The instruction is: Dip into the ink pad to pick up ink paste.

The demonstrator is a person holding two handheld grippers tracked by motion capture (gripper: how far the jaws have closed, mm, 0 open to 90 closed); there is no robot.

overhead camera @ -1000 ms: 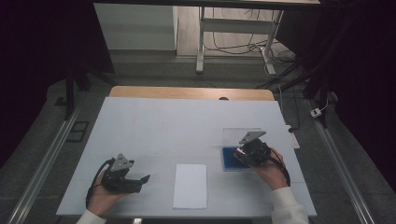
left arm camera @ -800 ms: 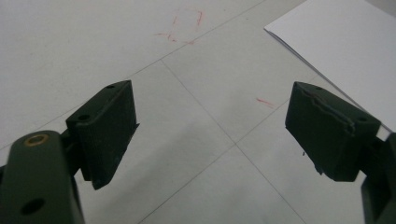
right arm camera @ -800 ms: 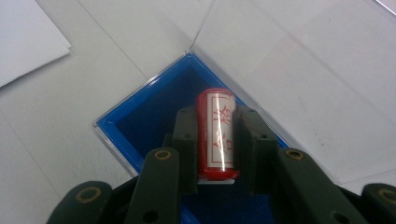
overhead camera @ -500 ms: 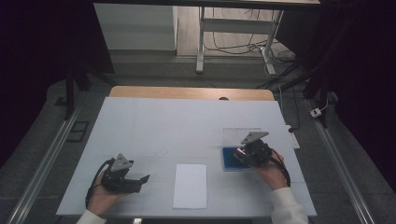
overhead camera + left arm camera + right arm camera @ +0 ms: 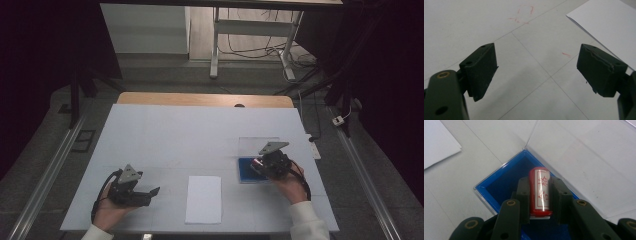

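My right gripper (image 5: 540, 188) is shut on a red cylindrical stamp (image 5: 539, 191) with a white label and red characters. It holds the stamp over a blue ink pad (image 5: 504, 182) in a clear open case. In the high view the right gripper (image 5: 260, 164) sits at the pad (image 5: 246, 171) on the table's right side. The left gripper (image 5: 152, 192) rests open near the front left, with bare table between its jaws (image 5: 536, 72). A white sheet of paper (image 5: 204, 198) lies between the two grippers; its corner (image 5: 609, 22) reaches into the left gripper view.
The clear lid (image 5: 257, 146) of the pad case lies flat behind the pad. The white tabletop (image 5: 200, 135) has faint grid lines and small red marks (image 5: 522, 13). A wooden strip (image 5: 200, 99) edges the far side.
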